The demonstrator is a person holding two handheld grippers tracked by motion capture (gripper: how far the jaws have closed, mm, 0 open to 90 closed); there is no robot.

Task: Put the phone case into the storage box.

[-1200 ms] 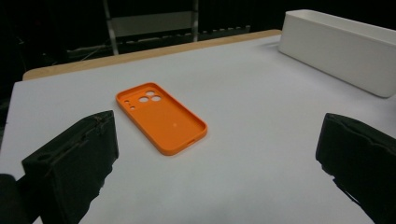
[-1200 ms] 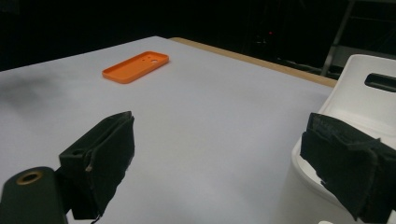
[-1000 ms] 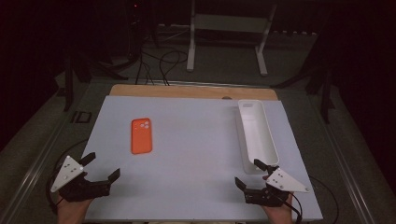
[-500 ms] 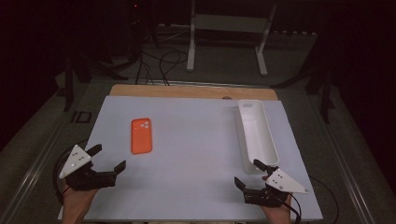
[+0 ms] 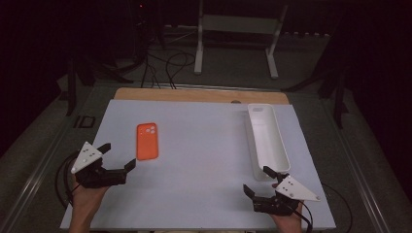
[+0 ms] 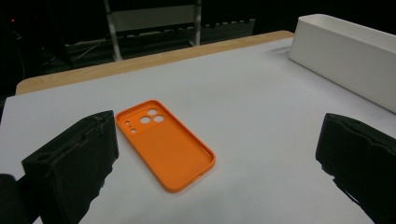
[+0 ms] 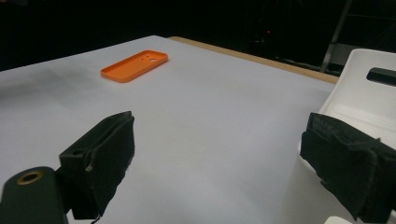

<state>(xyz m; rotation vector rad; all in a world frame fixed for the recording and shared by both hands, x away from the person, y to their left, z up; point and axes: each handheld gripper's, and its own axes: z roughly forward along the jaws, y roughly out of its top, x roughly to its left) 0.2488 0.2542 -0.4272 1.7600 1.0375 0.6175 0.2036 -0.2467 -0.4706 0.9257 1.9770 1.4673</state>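
Observation:
An orange phone case (image 5: 146,141) lies hollow side up on the left half of the white mat (image 5: 194,160). My left gripper (image 5: 118,155) is open just short of the case's near end; in the left gripper view the case (image 6: 166,143) lies between and beyond the two black jaws. A long white tray (image 5: 266,141) lies lengthwise along the right side of the mat. My right gripper (image 5: 256,179) is open near the front edge, just in front of the tray's near end. In the right gripper view the tray (image 7: 369,100) is behind the right jaw and the case (image 7: 134,66) is far off.
The mat covers a wooden table whose bare strip (image 5: 204,94) shows along the far edge. Behind the table stand a white metal frame (image 5: 199,48) and floor cables (image 5: 165,63). A small dark object (image 5: 83,121) sits off the table's left side.
My left gripper has moved forward and a little to the right, toward the orange phone case. The right gripper has stayed about where it was. Both remain open.

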